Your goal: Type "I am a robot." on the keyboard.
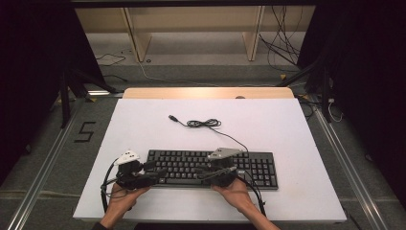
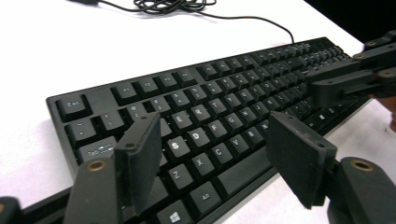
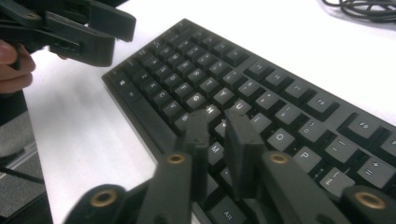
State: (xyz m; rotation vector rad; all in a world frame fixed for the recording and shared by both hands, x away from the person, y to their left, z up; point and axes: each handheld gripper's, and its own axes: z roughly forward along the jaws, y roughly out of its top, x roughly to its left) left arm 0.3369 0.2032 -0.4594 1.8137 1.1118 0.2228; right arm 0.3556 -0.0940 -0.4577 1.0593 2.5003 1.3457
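1. Our left gripper (image 2: 212,163) is wide open over the flat black plastic keyboard's (image 1: 249,165) left keys, holding nothing.
2. Our right gripper (image 3: 218,135) is nearly closed above the middle keys, holding nothing.
3. The keyboard lies on the white table (image 1: 143,124).

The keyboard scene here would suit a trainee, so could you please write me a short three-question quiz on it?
1. True or false: the left gripper is clamped on the keyboard.
2. Which gripper has its jaws nearly together: A left, B right?
3. What lies on the table beyond the keyboard?

Key: 1 false, its jaws stand apart above the keys. 2 B. 3 the keyboard's coiled cable.
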